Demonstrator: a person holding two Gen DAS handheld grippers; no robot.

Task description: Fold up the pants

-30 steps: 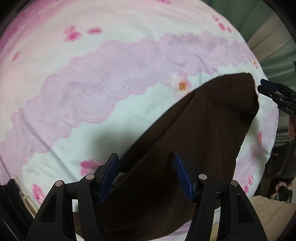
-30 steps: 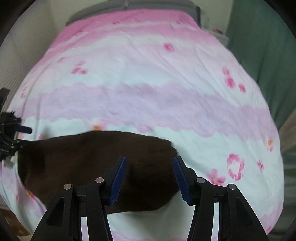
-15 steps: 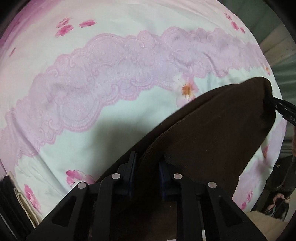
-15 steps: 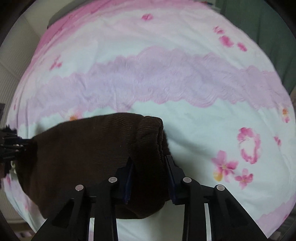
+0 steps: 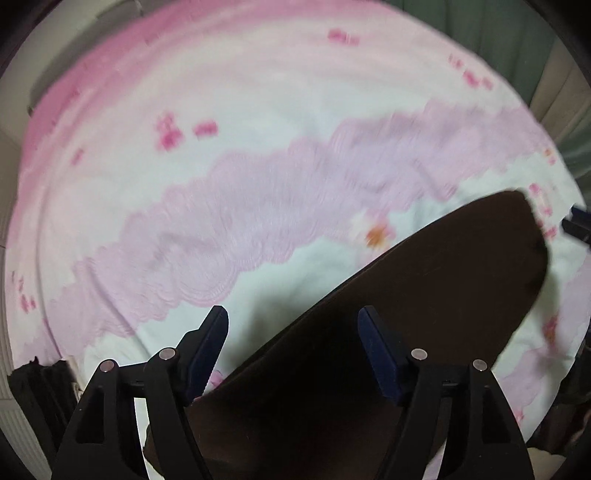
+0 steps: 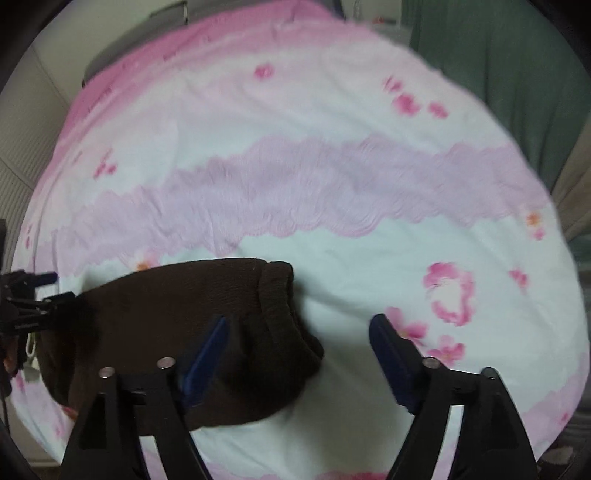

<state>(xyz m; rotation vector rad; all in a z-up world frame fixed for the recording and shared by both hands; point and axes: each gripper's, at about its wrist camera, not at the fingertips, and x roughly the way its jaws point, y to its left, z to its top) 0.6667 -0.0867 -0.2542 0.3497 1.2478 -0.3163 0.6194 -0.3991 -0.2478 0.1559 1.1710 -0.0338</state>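
The dark brown pants (image 5: 424,295) lie folded flat on the pink and white floral bedspread (image 5: 240,166). In the left wrist view my left gripper (image 5: 293,332) is open above their near end, holding nothing. In the right wrist view the pants (image 6: 177,314) lie at the lower left with the elastic waistband (image 6: 280,306) at their right edge. My right gripper (image 6: 299,339) is open over that waistband edge, its left finger above the cloth, its right finger above the bedspread (image 6: 332,177). The left gripper (image 6: 33,299) shows at the far left by the pants' other end.
The bed fills both views. A green curtain (image 6: 509,74) hangs beyond the bed's right side. A grey headboard (image 6: 147,33) and pale wall lie at the far end. The right gripper's tips (image 5: 576,225) show at the right edge of the left wrist view.
Both grippers were shut on the pants half a second ago. Now both have opened and lifted back, and the pants lie released on the bedspread.
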